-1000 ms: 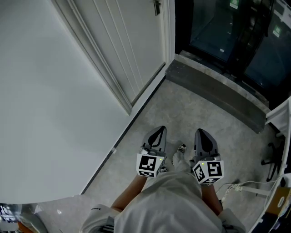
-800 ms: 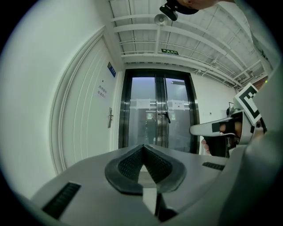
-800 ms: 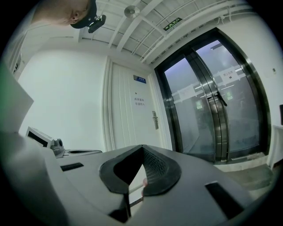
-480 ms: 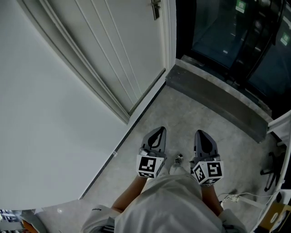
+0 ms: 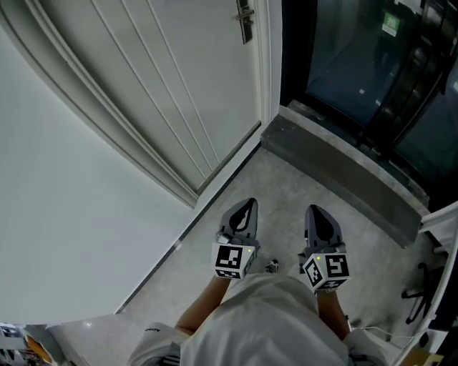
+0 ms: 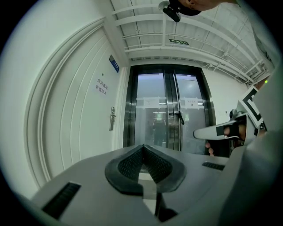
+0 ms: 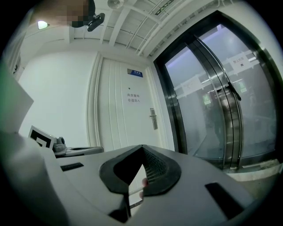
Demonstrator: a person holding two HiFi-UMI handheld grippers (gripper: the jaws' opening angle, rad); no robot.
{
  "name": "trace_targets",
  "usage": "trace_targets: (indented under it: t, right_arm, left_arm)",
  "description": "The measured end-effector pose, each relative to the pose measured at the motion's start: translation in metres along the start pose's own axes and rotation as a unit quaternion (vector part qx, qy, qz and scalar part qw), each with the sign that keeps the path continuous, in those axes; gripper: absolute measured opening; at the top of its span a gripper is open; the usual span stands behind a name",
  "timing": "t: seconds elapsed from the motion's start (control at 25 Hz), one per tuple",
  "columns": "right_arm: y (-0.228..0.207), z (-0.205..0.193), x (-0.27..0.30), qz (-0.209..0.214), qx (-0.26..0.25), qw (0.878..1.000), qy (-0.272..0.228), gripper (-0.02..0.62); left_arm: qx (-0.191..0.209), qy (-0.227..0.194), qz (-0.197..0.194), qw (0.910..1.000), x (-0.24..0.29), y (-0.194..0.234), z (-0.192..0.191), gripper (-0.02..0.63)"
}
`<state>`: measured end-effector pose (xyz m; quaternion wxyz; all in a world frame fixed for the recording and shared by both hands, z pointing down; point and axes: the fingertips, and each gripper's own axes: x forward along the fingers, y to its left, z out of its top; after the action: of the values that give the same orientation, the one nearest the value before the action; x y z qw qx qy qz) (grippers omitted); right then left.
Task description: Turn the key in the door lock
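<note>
A white panelled door (image 5: 193, 86) stands ahead on the left, with its metal lock plate and handle (image 5: 245, 18) near the top edge of the head view. The same lock plate (image 6: 112, 119) shows far off in the left gripper view, and the lock plate (image 7: 153, 118) is also distant in the right gripper view. No key can be made out. My left gripper (image 5: 248, 206) and right gripper (image 5: 319, 211) are held side by side, level, pointing forward, well short of the door. Both are shut with nothing in them.
Dark glass double doors (image 5: 358, 57) stand to the right of the white door, behind a grey raised threshold (image 5: 336, 164). A plain white wall (image 5: 64, 200) runs along the left. The floor (image 5: 286, 186) is pale concrete. A printed notice (image 7: 133, 98) hangs on the white door.
The door and threshold have drawn closer and the lock plate has come further into the head view. Both grippers stay shut, side by side, in the same place in that view.
</note>
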<state>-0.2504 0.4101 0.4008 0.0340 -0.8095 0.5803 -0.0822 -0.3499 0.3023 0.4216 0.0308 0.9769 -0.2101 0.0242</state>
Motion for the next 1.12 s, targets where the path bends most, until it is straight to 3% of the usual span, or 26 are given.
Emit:
trace_targets:
  t: [0.48, 1.12]
  right_arm:
    - [-0.045, 0.01, 0.053, 0.01, 0.014, 1.0, 0.006, -0.006]
    - [-0.126, 0.023, 0.163, -0.032, 0.017, 0.999, 0.006, -0.006]
  left_arm:
    - [-0.01, 0.016, 0.001, 0.9998, 0.065, 0.01, 0.0, 0.009]
    - [-0.01, 0.005, -0.036, 0.9993, 0.208, 0.039, 0.012, 0.008]
